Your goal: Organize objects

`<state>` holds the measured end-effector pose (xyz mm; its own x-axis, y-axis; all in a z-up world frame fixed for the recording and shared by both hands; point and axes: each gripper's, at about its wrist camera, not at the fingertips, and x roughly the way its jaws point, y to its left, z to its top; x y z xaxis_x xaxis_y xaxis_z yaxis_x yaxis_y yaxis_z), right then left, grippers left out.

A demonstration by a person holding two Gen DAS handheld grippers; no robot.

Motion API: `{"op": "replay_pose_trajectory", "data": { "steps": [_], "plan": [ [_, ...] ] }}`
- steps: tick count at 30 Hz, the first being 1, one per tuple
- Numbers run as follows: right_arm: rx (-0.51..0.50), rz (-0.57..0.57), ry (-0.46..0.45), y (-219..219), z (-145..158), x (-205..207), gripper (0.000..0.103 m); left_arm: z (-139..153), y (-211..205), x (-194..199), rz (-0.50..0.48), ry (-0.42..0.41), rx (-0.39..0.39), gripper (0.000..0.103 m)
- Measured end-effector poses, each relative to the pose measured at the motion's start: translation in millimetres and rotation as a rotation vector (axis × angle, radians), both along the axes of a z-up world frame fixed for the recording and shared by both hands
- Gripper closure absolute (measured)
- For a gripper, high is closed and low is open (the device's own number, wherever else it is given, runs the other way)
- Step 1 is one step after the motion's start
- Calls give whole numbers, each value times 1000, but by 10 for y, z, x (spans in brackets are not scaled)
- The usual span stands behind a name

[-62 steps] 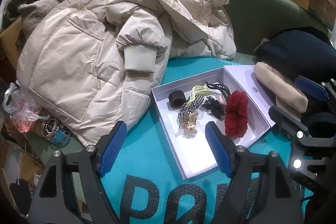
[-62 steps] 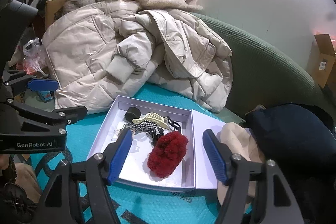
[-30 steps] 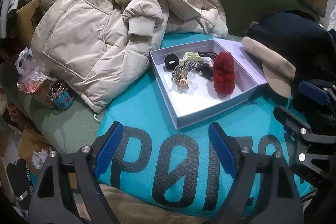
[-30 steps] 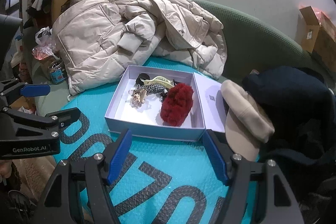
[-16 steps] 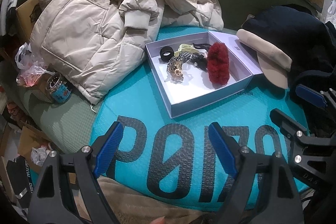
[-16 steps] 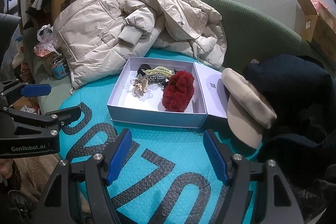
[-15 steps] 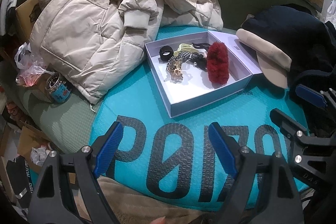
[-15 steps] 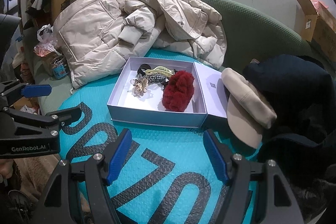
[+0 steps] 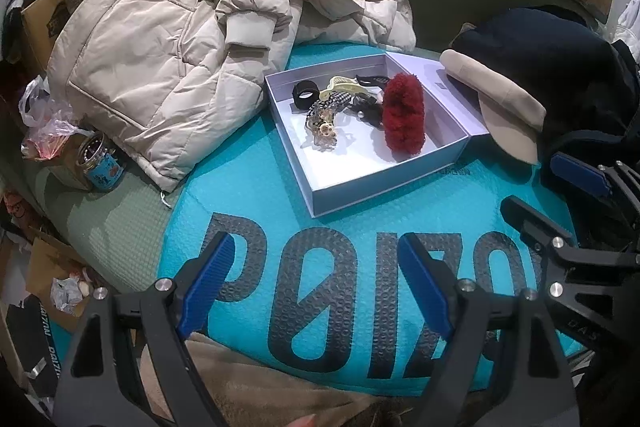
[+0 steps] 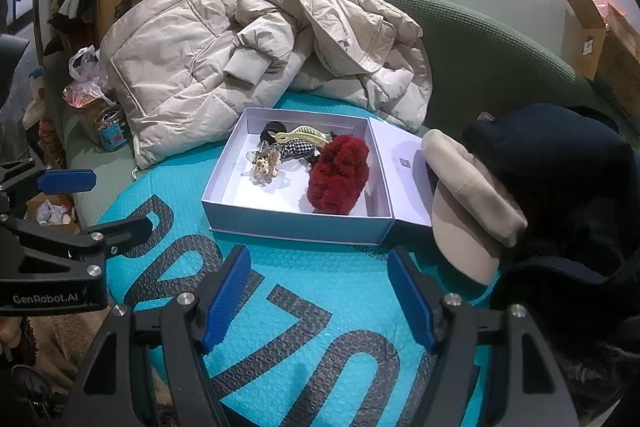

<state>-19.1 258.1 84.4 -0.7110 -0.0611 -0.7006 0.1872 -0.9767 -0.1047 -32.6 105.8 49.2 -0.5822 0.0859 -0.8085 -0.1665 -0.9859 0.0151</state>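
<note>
At the far left a small jar (image 9: 98, 163) is seen beside a crinkly plastic bag (image 9: 38, 115), and next to them a big cream puffy coat (image 9: 160, 67) is piled on the green seat (image 9: 108, 223). A bright blue padded bag (image 9: 320, 247) with big dark letters is spread in the middle, and a white box (image 9: 380, 183) is set on it, with its lid (image 10: 404, 167) folded open to the right. In the box, going from left to right, a black hair band (image 9: 305, 95), a pale yellow hair clip (image 9: 340, 85), a checked hair tie (image 9: 330, 103), a small shiny clip (image 9: 324, 131) and a fluffy red scrunchie (image 9: 402, 117) are seen, all bunched near the far side. Just to the right of the box a beige cap (image 9: 508, 111) is laid partly on the lid, and dark clothes (image 9: 560, 67) are heaped behind it. The left gripper (image 9: 316, 283) is held low over the blue bag with its jaws wide apart, and nothing is held in them. The right gripper (image 10: 318, 295) is held the same way, jaws apart and nothing between them, well short of the box. It looks like the small things are already put in the box, so the putting-in step seems done or nearly done. Next, the beige cap would likely have to be moved off the lid, and then the lid could be folded shut
</note>
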Motion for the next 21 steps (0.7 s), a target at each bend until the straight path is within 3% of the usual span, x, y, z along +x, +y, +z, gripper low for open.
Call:
{"op": "replay_pose_trajectory", "data": {
  "steps": [21],
  "plan": [
    [2, 1, -2, 3, 12, -35, 32, -5, -10, 9, -6, -9, 0, 18]
  ]
}}
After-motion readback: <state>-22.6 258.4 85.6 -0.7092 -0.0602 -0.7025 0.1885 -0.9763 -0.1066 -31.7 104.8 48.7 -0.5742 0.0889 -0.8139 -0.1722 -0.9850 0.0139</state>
